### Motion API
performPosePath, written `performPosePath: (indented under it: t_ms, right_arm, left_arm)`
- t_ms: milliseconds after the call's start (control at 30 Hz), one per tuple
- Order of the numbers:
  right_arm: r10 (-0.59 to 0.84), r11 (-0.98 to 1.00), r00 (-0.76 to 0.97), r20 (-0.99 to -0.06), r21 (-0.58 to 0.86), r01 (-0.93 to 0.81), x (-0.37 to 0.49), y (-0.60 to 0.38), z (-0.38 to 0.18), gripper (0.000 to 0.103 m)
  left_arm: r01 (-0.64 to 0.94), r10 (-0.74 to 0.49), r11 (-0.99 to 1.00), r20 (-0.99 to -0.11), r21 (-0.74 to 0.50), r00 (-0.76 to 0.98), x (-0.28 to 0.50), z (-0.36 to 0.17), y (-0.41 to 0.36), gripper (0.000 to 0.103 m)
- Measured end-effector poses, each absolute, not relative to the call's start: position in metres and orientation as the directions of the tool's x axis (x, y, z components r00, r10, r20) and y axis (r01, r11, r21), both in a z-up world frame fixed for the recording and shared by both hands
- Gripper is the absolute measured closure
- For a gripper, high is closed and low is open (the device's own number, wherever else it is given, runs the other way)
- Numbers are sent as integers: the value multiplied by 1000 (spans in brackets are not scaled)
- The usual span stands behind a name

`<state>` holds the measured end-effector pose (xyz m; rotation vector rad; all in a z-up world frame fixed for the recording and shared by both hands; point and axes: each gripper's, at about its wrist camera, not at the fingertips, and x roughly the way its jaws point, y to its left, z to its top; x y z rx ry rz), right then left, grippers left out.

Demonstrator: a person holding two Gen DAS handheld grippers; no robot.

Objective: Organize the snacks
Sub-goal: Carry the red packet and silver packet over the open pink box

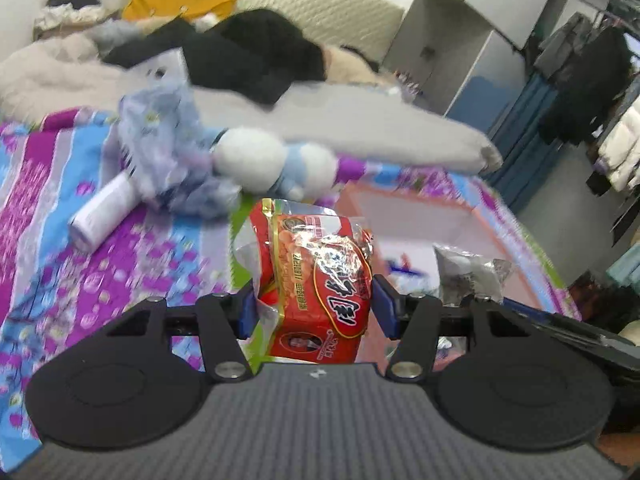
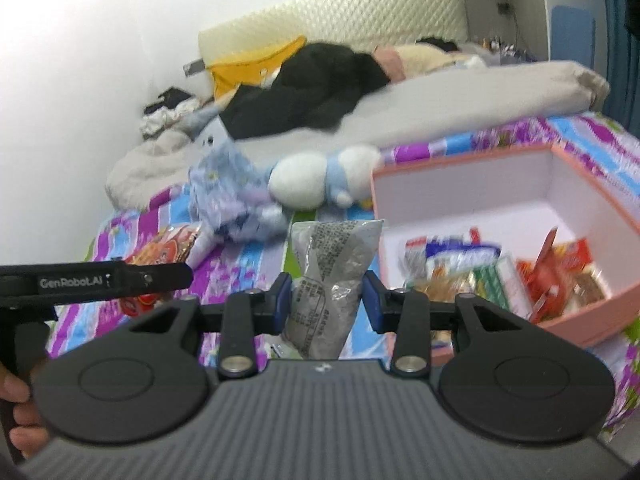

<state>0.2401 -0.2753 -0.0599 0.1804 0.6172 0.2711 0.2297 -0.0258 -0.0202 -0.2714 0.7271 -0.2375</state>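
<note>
Two packets gripped: red packet (image 1: pixel 316 280), grey packet (image 2: pixel 328 280); pink box (image 2: pixel 592 320) near

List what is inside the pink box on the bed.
The pink box holds a loose pile of wrapped snacks: red, orange, green and blue-white packets. Its far half shows bare white floor. Anything under the pile, or behind the near wall, is hidden.

We see the box (image 2: pixel 592 320) on the bed (image 2: pixel 248 264), right of the plush (image 2: pixel 316 180); packets (image 2: pixel 460 264) lie in it. The left tool (image 1: pixel 314 306) carries a pouch (image 1: pixel 316 280), the right tool (image 2: pixel 323 302) a bag (image 2: pixel 328 280), beside the box. Behind the plush lie a pillow (image 2: pixel 460 100) and clothes (image 2: pixel 320 84)
</note>
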Motion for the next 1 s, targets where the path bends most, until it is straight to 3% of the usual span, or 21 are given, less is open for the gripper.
performPosePath:
  t_ms: [300, 467, 733, 1000]
  right_arm:
    - [265, 957, 836, -480, 238, -166, 264, -308, -27, 62]
    - [212, 966, 854, -475, 235, -108, 280, -332, -33, 62]
    - [138, 966, 827, -546, 259, 9, 319, -376, -75, 62]
    - [117, 969, 766, -633, 241, 52, 350, -394, -127, 62]
  left_arm:
    - [198, -352, 926, -552, -320, 756, 266, 33, -69, 41]
    - [247, -379, 922, -573, -297, 726, 294, 30, -104, 41]
    - [293, -412, 911, -625, -290, 663, 354, -5, -153, 41]
    - [320, -418, 906, -707, -277, 570, 408, -74, -192, 41]
